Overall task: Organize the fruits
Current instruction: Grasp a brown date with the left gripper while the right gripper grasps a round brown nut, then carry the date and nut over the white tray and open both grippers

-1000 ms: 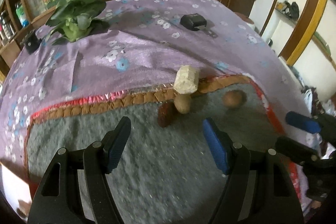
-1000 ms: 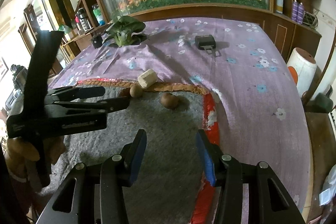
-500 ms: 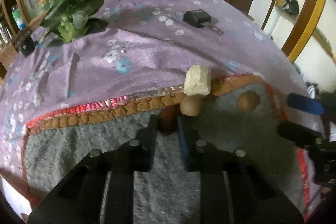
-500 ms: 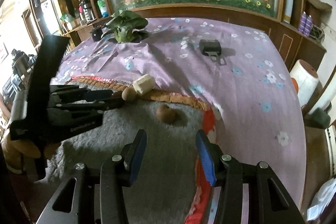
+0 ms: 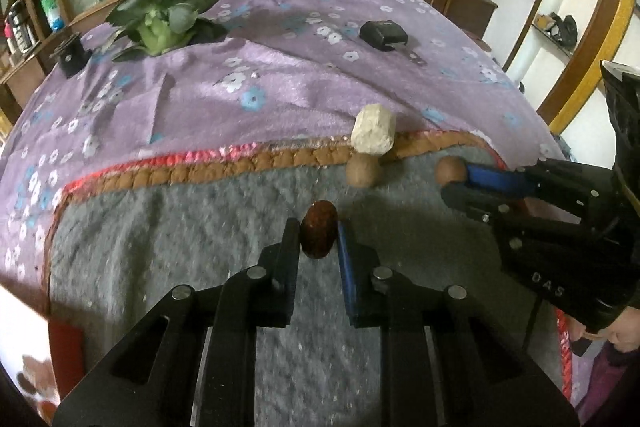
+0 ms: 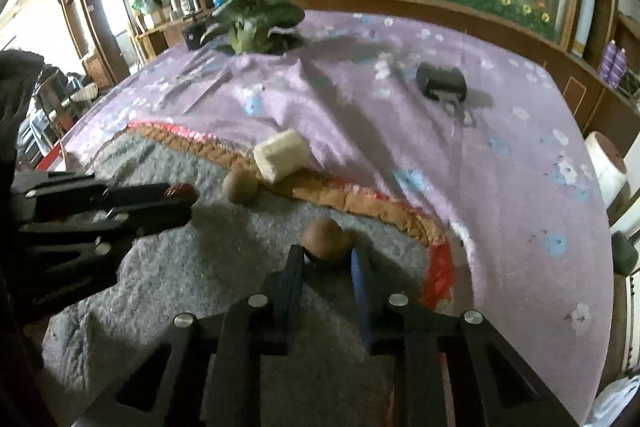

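While both grippers clamp fruit, the grey mat (image 5: 168, 267) fills the lower frame.
Left gripper (image 5: 319, 239) grasps the dark red fruit (image 5: 318, 234) at centre; right gripper (image 6: 326, 259) squeezes a brown fruit (image 6: 325, 239); another brown fruit (image 5: 363, 171) sits below the pale block (image 5: 374, 130).

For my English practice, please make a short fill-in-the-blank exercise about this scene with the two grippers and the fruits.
1. The left gripper is shut on the dark ____ fruit.
2. The right gripper grips a round ____ fruit.
3. The pale block lies at the edge of the ____ floral cloth.

Missing words: red; brown; purple
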Demonstrator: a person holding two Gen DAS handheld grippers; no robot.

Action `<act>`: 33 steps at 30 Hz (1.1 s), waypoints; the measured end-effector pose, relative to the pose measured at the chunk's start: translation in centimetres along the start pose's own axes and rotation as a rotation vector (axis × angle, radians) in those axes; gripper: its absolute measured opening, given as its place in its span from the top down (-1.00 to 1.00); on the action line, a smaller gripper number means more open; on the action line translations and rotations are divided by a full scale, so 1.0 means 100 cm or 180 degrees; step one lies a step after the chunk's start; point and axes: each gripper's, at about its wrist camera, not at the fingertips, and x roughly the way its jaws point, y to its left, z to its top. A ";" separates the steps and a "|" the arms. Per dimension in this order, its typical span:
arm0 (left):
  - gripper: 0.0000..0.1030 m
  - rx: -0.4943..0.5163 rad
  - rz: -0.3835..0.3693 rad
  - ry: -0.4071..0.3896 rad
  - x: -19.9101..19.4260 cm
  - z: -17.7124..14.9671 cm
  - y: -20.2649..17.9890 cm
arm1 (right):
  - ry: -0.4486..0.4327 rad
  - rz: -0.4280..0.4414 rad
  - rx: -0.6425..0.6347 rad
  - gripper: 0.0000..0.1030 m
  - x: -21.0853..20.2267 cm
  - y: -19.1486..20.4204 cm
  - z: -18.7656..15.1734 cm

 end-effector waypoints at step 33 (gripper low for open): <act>0.66 -0.0469 0.0608 -0.0455 -0.131 -0.088 0.070 | -0.0422 0.0700 -0.0232 0.56 -0.090 0.163 -0.037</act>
